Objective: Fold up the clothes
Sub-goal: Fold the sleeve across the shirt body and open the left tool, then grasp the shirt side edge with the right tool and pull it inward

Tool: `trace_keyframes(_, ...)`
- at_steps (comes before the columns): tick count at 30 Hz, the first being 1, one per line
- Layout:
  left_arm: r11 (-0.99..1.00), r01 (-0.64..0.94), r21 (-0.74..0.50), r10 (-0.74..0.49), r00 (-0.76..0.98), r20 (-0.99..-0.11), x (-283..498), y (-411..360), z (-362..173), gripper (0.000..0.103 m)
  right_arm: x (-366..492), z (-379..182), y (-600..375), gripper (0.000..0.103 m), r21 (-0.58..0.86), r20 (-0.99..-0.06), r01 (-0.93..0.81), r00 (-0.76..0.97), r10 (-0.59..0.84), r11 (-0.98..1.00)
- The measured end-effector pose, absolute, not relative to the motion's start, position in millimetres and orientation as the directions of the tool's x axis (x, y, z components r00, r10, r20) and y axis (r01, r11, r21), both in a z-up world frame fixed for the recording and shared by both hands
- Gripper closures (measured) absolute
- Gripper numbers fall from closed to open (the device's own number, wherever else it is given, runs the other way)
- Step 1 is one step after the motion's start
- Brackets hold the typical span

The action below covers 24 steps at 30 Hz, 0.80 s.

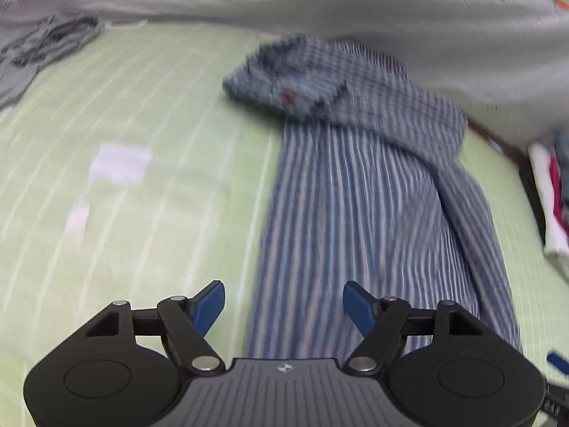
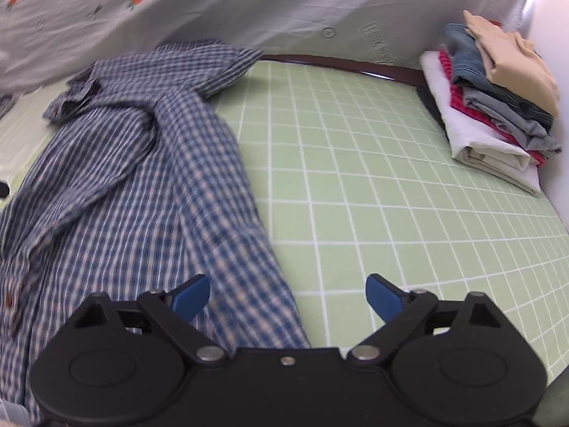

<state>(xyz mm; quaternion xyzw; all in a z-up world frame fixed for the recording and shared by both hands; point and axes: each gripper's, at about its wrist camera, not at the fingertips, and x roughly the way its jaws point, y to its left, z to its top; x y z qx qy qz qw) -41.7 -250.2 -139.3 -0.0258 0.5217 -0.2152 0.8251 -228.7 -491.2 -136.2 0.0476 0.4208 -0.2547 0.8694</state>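
Observation:
A blue-and-white checked shirt [image 1: 355,185] lies partly folded into a long strip on the green gridded mat [image 1: 142,163], collar end at the far side. My left gripper [image 1: 284,306] hovers over the shirt's near left edge, jaws open, nothing pressed between the blue pads. In the right wrist view the same shirt [image 2: 142,178] fills the left half, a sleeve draped across it. My right gripper [image 2: 288,295] stands open over the shirt's near right edge where it meets the mat [image 2: 391,195], gripping nothing.
A stack of folded clothes [image 2: 498,99] sits at the far right corner of the mat, also glimpsed as the clothes stack [image 1: 551,192]. A white carrot-print sheet [image 2: 249,3] hangs along the back. A grey garment [image 1: 46,46] lies at the far left.

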Motion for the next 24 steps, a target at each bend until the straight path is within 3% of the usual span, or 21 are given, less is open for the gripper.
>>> trace_keyframes(3, 0.916, 0.314, -0.249, -0.354, 0.340, -0.872, -61, -243, -145, 0.027, -233, -136, -486, 0.013, -0.148, -0.755, 0.452, 0.523, -0.396, 0.880)
trace_keyframes(7, 0.925, 0.321, -0.202, -0.310, 0.332, -0.891, -75, -235, -145, 0.027, -239, -136, -480, 0.027, -0.155, -0.759, 0.429, 0.525, -0.386, 0.890)
trace_keyframes(11, 0.928, 0.319, -0.191, -0.301, 0.340, -0.891, -79, -228, -141, 0.025, -243, -141, -471, 0.050, -0.160, -0.771, 0.402, 0.519, -0.368, 0.901)
trace_keyframes(15, 0.925, 0.334, -0.184, -0.299, 0.335, -0.894, -83, -226, -138, 0.025, -246, -145, -463, 0.054, -0.152, -0.783, 0.388, 0.515, -0.350, 0.909)
trace_keyframes(20, 0.907, 0.387, -0.169, -0.305, 0.325, -0.895, -88, -228, -137, 0.025, -251, -149, -463, 0.088, -0.108, -0.794, 0.427, 0.507, -0.336, 0.898)
trace_keyframes(24, 0.891, 0.423, -0.163, -0.317, 0.322, -0.892, -89, -225, -136, 0.025, -254, -145, -463, 0.097, -0.066, -0.784, 0.469, 0.521, -0.336, 0.881)
